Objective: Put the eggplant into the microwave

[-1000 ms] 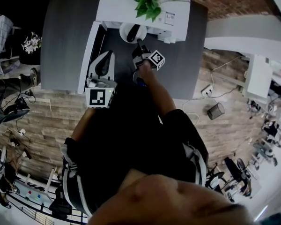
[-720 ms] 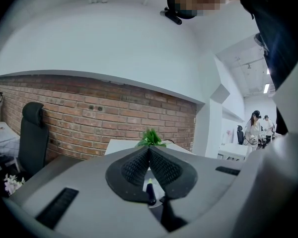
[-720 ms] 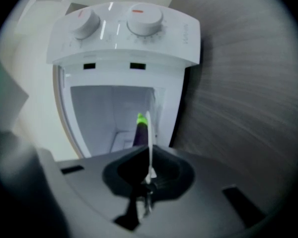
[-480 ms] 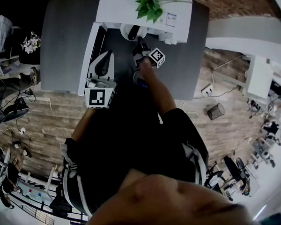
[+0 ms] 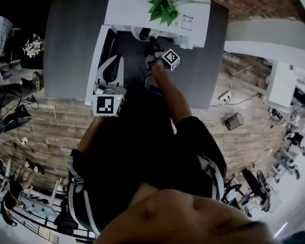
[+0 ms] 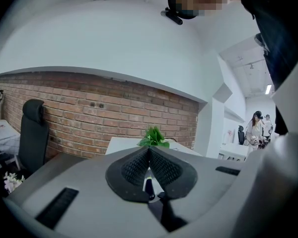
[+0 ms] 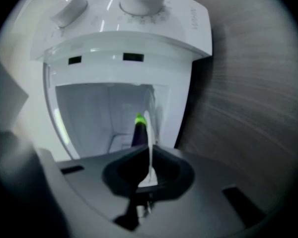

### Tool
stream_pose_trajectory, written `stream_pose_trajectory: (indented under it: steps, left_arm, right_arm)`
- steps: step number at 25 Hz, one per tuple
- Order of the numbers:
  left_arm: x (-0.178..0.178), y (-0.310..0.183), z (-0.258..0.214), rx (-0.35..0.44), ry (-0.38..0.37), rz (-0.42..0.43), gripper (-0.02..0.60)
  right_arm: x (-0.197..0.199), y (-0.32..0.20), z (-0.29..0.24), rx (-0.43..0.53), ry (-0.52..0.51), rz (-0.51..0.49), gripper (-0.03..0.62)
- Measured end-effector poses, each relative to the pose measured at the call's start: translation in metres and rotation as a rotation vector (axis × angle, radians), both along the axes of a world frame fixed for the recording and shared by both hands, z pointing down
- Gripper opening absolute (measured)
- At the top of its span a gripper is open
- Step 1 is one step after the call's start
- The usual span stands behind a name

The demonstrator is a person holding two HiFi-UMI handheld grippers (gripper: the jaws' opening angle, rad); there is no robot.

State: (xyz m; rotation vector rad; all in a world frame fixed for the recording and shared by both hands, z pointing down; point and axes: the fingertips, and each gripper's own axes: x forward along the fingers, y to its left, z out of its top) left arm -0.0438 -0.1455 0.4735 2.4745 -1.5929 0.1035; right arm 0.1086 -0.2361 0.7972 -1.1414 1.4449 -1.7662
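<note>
Pinching plate [image 7: 148, 125] (eggplant [image 7: 138, 134] aboard), right gripper [image 7: 149, 157] outstretched at microwave [image 7: 139, 38] mouth; left gripper [image 6: 149, 157] closed.

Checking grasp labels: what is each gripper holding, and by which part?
The right gripper pinches a white plate by its near rim, and the eggplant lies on it. The left gripper holds nothing, jaws together.

Between the jaws of the right gripper [image 7: 148, 152], the eggplant [image 7: 139, 132] is dark purple with a bright green tip; the microwave [image 7: 154, 38] ahead is white. The table [image 7: 248, 98] to its right is grey, faintly grained. The cube [image 5: 108, 105] on the left gripper [image 6: 149, 152] bears black-and-white squares
</note>
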Motion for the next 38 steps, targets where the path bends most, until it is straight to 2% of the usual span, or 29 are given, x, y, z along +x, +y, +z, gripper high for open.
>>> stream_pose_trajectory:
  steps: [21,24,28,33,38]
  left_arm:
    - [-0.001,-0.004,0.003,0.002,0.012,0.016,0.037]
    - [0.0,-0.003,0.003,-0.002,0.016,0.015,0.037]
    - [-0.001,-0.003,0.002,-0.002,0.02,0.017,0.037]
    - [0.001,-0.003,-0.001,0.013,0.032,0.02,0.037]
    - [-0.001,-0.001,-0.001,0.008,0.032,0.025,0.037]
  right_arm:
    - [-0.002,-0.019,0.002,-0.015,-0.027,0.005,0.043]
    - [0.0,-0.019,0.003,-0.016,-0.037,0.01,0.119]
    - [0.004,-0.018,0.002,-0.016,-0.019,0.021,0.127]
    - [0.014,-0.011,-0.002,-0.022,0.104,0.024,0.127]
    - [0.015,-0.007,-0.011,0.057,0.305,-0.044,0.123]
